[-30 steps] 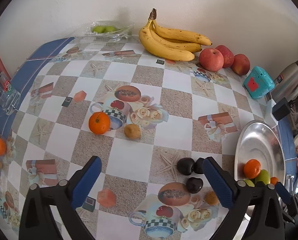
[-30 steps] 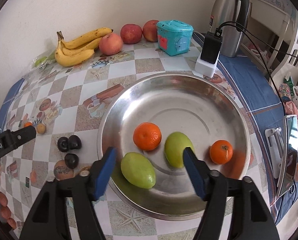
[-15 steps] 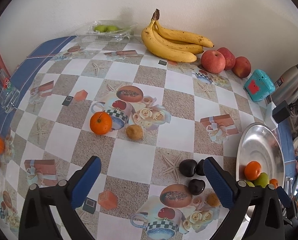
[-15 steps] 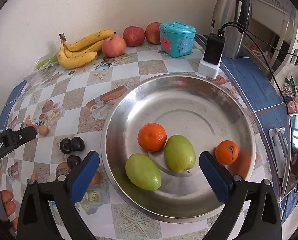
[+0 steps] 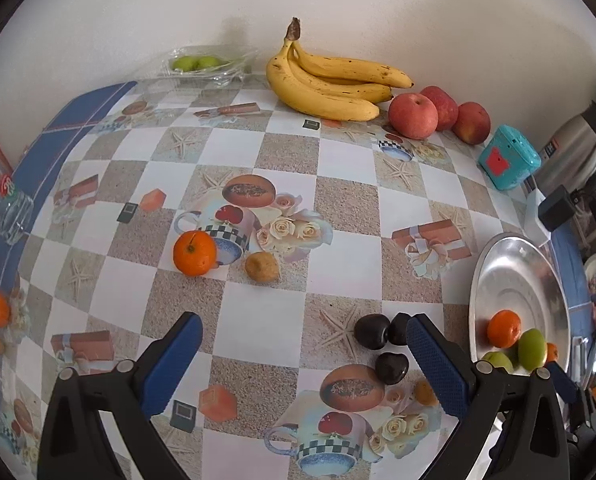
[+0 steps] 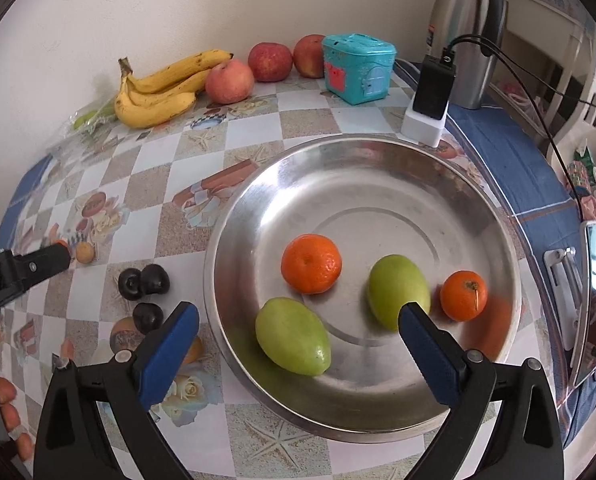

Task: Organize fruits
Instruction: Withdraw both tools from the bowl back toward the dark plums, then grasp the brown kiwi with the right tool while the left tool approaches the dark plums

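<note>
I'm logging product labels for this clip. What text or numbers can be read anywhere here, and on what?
"ot.AI": white letters, cut off at the frame edge, on the left claw's black body, seen from the right wrist.
Steel thermos label: too small to read.
Red mark on the clear glass mug: unreadable.
Nothing else legible.

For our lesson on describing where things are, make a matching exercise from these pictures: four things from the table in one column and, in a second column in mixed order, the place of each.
Things
1. green fruits
2. bananas
3. dark plums
4. teal box

Places
A. on the tablecloth, just outside the metal plate
B. against the wall, next to the apples
C. inside the metal plate, with two oranges
D. between the apples and the steel flask

Pairs: 1-C, 2-B, 3-A, 4-D
</note>
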{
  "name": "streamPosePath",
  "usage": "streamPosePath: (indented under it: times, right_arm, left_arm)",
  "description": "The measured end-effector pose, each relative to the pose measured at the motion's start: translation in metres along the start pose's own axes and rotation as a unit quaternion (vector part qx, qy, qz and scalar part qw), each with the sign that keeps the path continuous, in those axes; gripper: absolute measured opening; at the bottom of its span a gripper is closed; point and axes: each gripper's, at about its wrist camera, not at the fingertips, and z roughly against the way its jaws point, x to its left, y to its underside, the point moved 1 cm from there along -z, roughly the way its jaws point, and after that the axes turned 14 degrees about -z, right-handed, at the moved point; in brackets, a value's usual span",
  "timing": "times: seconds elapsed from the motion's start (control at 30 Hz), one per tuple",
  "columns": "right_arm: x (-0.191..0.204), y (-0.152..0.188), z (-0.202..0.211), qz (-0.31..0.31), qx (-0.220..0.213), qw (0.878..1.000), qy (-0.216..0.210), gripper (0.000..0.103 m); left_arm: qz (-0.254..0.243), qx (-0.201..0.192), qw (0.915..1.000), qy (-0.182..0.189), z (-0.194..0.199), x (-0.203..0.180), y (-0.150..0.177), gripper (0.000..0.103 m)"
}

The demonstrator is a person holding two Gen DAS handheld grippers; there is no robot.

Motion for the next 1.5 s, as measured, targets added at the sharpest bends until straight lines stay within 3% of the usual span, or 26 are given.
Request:
streamPosePath:
  times: [0.4,0.8,1.0,1.37,1.5]
  right_arm:
    - [0.017,0.002,0.012,0.017,-0.011,1.0,-0.02,0.1]
    - [0.044,0.008,0.024,0.039,-0.011,0.997,-0.071,0.1]
    - [0.055,0.017,0.017,0.047,0.03,0.994,-0.09,0.1]
    - [0.066,0.026,0.012,0.072,0.051,0.992,-0.087,0.099]
    - [0.065,0.027,0.009,0.066,0.059,0.992,-0.085,0.089]
  left_arm:
    - [-0.036,-0.007,0.9993,-0.011,0.009,0.005,-0.004,0.103]
    - [-0.003,-0.002,0.9997,-0.025,0.017,0.026,0.002,0.103]
    - [0.022,0.017,0.9996,0.006,0.008,0.028,0.009,0.103]
    - [0.053,0.03,0.9977,0.03,-0.001,0.032,0.014,0.103]
    - [0.057,0.044,0.9967,0.038,-0.011,0.029,0.016,0.103]
